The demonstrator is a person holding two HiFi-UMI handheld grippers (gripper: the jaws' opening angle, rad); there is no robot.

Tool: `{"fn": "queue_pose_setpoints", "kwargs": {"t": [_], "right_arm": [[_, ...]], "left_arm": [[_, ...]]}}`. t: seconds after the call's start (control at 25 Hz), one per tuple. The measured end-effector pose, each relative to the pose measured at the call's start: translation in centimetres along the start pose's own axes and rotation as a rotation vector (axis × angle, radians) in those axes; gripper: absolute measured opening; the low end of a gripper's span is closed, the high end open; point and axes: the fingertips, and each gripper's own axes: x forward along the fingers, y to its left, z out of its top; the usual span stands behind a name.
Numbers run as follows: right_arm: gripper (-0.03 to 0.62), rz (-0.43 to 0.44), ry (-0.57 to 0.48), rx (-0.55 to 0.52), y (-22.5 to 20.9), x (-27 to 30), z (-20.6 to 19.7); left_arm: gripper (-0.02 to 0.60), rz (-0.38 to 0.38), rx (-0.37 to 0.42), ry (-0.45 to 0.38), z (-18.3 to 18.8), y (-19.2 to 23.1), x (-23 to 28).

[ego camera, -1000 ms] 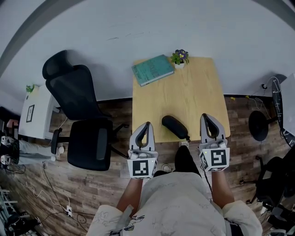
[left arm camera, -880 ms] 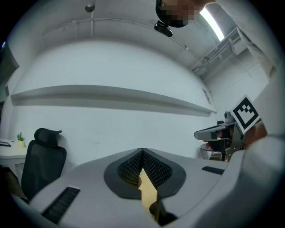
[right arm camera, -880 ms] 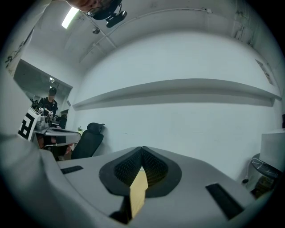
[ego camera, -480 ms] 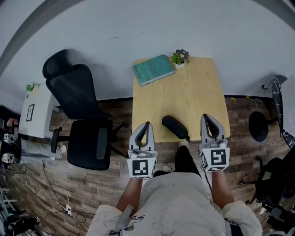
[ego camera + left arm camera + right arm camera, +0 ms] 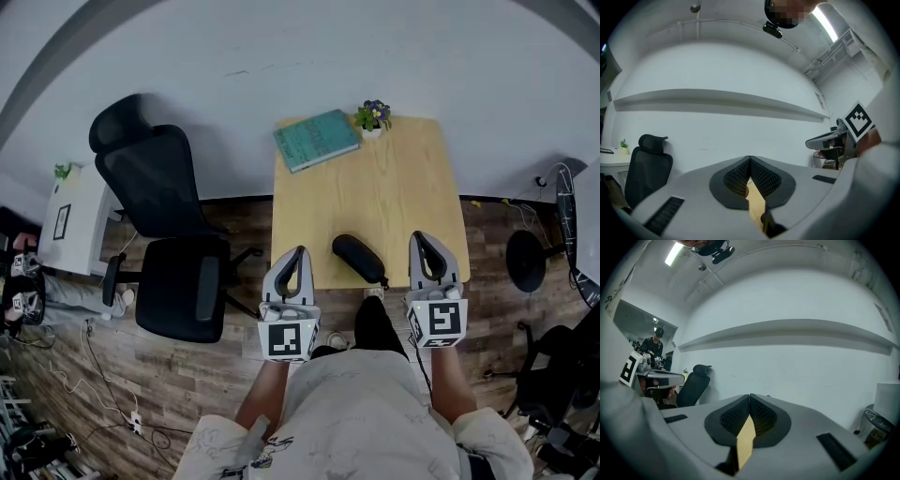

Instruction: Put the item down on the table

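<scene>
A black oblong case (image 5: 359, 260) lies on the wooden table (image 5: 375, 202) near its front edge, between my two grippers. My left gripper (image 5: 299, 254) hangs at the table's front left corner, shut and with nothing in it. My right gripper (image 5: 420, 239) is over the front right edge, also shut and holding nothing. In the left gripper view the jaws (image 5: 749, 159) meet at their tips, with a strip of table showing behind them. The right gripper view shows its jaws (image 5: 749, 397) pressed together the same way. The case touches neither gripper.
A teal book (image 5: 317, 141) and a small potted plant (image 5: 373, 117) sit at the table's far edge by the white wall. A black office chair (image 5: 173, 244) stands left of the table, a white side desk (image 5: 70, 220) beyond it. A round black stand base (image 5: 525, 258) is at right.
The head view has shifted slightly. Both grippers and the black case keep their places.
</scene>
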Motion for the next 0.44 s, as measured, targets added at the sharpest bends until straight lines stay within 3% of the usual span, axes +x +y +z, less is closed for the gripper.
{"fn": "queue_pose_setpoints", "kwargs": {"t": [0.44], "right_arm": [[0.015,0.003,0.013,-0.002,0.33,0.39,-0.13]], "left_arm": [[0.003,0.009,-0.003,-0.008,0.00,0.61,-0.22]]}}
